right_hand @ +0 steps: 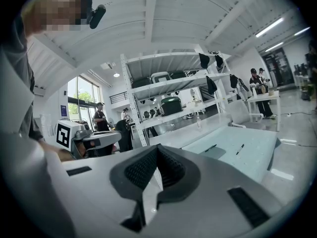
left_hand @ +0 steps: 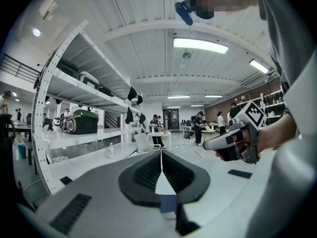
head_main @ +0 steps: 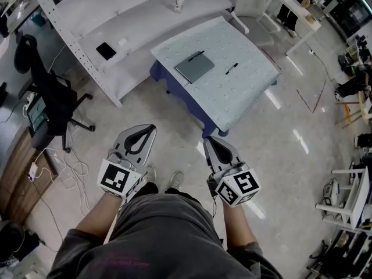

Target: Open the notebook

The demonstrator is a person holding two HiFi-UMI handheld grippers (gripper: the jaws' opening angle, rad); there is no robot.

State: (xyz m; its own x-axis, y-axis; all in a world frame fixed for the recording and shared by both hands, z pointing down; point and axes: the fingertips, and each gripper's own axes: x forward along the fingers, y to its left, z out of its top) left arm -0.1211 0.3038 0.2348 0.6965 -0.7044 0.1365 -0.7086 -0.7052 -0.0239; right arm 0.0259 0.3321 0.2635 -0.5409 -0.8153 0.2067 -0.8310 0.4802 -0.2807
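Left gripper (head_main: 147, 128) and right gripper (head_main: 208, 139) jaws clenched empty; the closed notebook (head_main: 195, 68), on the bench (head_main: 247, 95) at twelve o'clock, likely needs approaching first.

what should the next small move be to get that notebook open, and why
Probably step toward the table: the notebook lies closed there with a pen at its edge, while the left tool and right tool, both shut and empty, are held well short of it.
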